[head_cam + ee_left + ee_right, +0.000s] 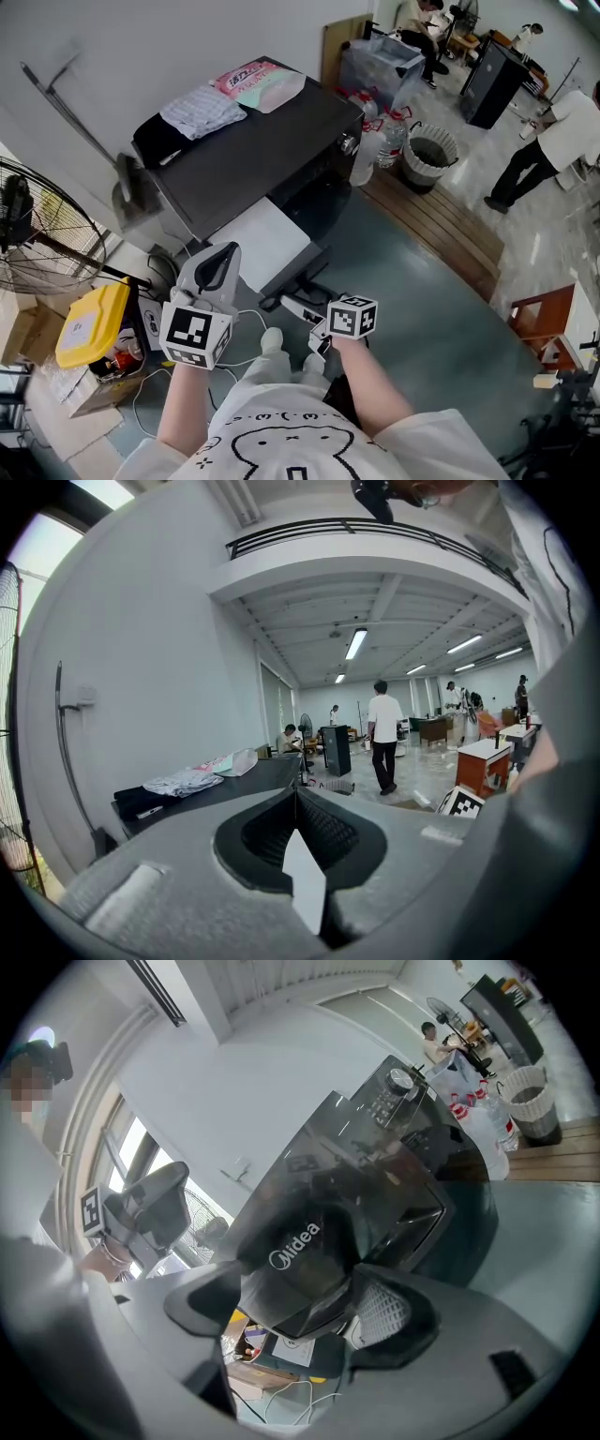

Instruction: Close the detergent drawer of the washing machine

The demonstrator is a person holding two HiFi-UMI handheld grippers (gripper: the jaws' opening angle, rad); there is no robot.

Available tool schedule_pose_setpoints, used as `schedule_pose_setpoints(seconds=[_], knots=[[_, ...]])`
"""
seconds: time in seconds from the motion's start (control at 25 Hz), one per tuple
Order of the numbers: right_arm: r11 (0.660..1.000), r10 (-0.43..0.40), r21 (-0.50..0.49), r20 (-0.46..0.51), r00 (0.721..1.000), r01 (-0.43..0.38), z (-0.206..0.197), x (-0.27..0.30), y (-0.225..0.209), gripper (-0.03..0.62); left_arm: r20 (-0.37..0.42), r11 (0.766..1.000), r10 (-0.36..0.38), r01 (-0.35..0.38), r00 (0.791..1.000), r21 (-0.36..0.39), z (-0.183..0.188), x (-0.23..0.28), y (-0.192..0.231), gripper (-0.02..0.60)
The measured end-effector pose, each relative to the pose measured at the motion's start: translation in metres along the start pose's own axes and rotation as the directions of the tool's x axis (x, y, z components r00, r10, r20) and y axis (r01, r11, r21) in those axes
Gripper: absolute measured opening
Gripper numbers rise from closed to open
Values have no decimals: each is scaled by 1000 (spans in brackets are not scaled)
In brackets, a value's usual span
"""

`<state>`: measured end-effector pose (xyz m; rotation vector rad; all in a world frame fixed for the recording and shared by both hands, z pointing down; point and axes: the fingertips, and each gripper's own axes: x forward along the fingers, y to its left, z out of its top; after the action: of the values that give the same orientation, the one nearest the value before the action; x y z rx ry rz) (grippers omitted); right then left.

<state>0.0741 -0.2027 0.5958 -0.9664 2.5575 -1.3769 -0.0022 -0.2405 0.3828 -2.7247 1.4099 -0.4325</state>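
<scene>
The dark washing machine (253, 150) stands ahead of me with folded clothes (202, 112) on its lid. Its detergent drawer (298, 284) sticks out of the front towards me. My right gripper (316, 325) is at the drawer's outer end. In the right gripper view the drawer front (295, 1260), marked Midea, sits between the two pads of the right gripper (300, 1309), which is shut on it. My left gripper (220, 264) is raised beside the machine, shut and holding nothing. In its own view the left gripper (298, 806) points over the machine's lid (234, 782) into the hall.
A white flat panel (267, 239) lies at the machine's front. A floor fan (37, 234) and a yellow container (89, 323) are on the left, with cables (246, 349) by my feet. Water bottles (375, 131), a waste basket (429, 155) and a wooden platform (441, 225) are on the right. People stand farther back.
</scene>
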Motion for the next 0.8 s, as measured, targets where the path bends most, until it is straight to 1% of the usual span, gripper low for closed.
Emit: schedule_pose_setpoints(seconds=[0.4,0.8], knots=[[1000,-13,-4,-48,999,12,4,15,-1,374,-3,1000,2,-2,1000,12,1,5,5,17],[1000,-30,2,-50,998,30,11,37,0,374,-23,999,32,-31,999,24,-3,7,24,17]])
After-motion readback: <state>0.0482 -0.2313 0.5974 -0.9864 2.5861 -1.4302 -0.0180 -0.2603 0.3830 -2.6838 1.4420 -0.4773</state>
